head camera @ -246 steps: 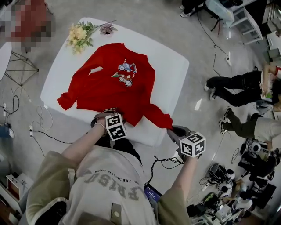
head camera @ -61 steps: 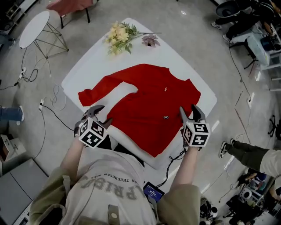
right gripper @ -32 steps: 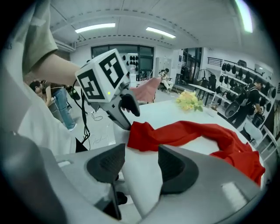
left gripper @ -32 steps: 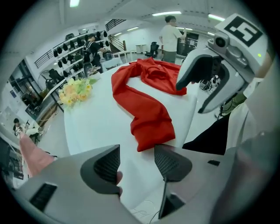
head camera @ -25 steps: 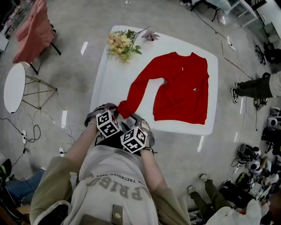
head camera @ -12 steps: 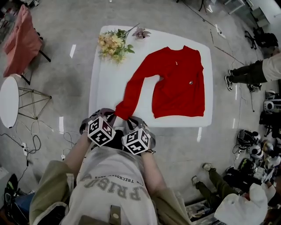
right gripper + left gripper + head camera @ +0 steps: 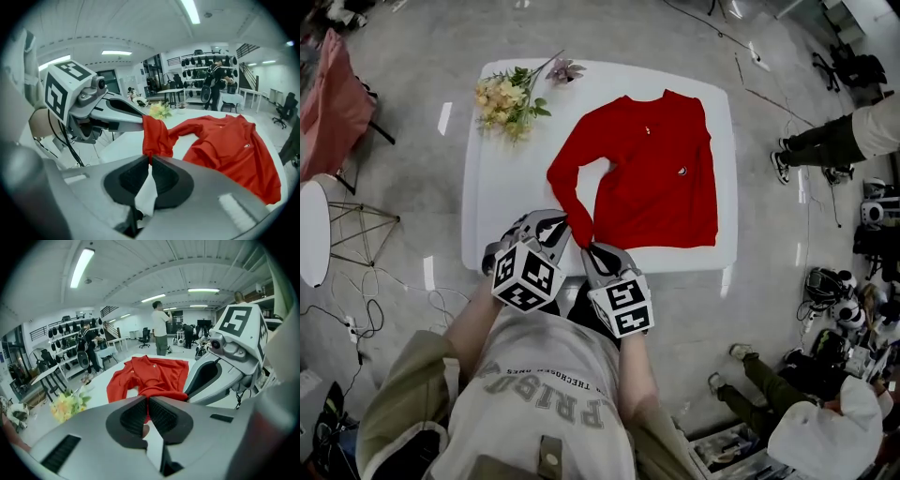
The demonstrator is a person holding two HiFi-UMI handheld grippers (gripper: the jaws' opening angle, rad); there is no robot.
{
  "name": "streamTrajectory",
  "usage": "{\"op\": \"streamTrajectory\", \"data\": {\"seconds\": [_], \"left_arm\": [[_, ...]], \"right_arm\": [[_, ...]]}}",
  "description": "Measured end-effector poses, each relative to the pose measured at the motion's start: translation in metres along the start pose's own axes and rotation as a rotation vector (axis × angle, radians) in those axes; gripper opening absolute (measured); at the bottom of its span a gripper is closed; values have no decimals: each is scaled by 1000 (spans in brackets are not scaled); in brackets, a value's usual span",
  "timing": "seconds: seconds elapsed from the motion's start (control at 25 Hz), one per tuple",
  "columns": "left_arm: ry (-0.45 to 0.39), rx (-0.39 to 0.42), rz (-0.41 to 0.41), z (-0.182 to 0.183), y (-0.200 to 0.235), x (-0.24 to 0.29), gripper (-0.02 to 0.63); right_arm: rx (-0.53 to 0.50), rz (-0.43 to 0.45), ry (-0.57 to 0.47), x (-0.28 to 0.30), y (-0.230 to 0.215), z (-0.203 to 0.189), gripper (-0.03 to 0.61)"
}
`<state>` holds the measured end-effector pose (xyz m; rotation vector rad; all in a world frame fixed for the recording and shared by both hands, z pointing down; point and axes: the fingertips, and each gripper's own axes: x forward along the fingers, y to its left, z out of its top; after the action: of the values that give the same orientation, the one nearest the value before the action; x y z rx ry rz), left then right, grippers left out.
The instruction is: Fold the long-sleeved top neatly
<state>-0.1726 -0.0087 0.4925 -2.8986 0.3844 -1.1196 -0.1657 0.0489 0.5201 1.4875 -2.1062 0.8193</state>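
The long-sleeved top [image 7: 661, 169] lies flat on the white table [image 7: 502, 187], its long axis running from the collar at the far edge to the hem near the person, body toward the table's right side. Its sleeve [image 7: 565, 183] leaves the shoulder and bends back toward the near edge, ending in a cuff [image 7: 578, 234] lifted off the table. Half a second ago that sleeve stretched out straight and slanted to the table's near edge; now it is drawn in closer to the body with a bend at the elbow, and both grippers sit higher and farther over the table. The left gripper [image 7: 556, 226] is clamped on the cuff's edge, a sliver of red showing between its pads. The right gripper [image 7: 590, 251] has just been closing and now pinches the same cuff just beside it. A bunch of flowers [image 7: 508, 94] lies at the far left corner.
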Motion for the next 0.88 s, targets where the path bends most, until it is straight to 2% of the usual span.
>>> {"op": "streamTrajectory", "data": {"seconds": [0.12, 0.24, 0.4, 0.52, 0.6, 0.68, 0.8, 0.84, 0.88], "left_arm": [[-45, 43, 6, 49, -14, 30, 20], [-64, 95, -12, 98, -37, 70, 20], [-74, 109, -4, 154, -69, 121, 20], [-59, 84, 0, 177, -91, 156, 20], [-7, 55, -25, 175, -107, 188, 20], [76, 19, -53, 158, -122, 220, 20], [195, -7, -39, 125, -134, 254, 21], [225, -9, -24, 115, -134, 261, 21], [248, -13, -15, 106, -133, 267, 23]], "right_arm": [[57, 17, -51, -28, -43, 7, 23], [66, 15, -71, -55, -89, 5, 23], [7, -34, -53, -93, -163, -2, 23], [-58, -62, 0, -115, -214, -16, 23], [-89, -47, 75, -117, -241, -37, 25], [-135, -24, 171, -112, -262, -66, 25], [-191, 3, 261, -104, -287, -93, 41], [-193, 12, 276, -102, -295, -96, 53], [-188, 27, 291, -101, -300, -97, 123]]}}
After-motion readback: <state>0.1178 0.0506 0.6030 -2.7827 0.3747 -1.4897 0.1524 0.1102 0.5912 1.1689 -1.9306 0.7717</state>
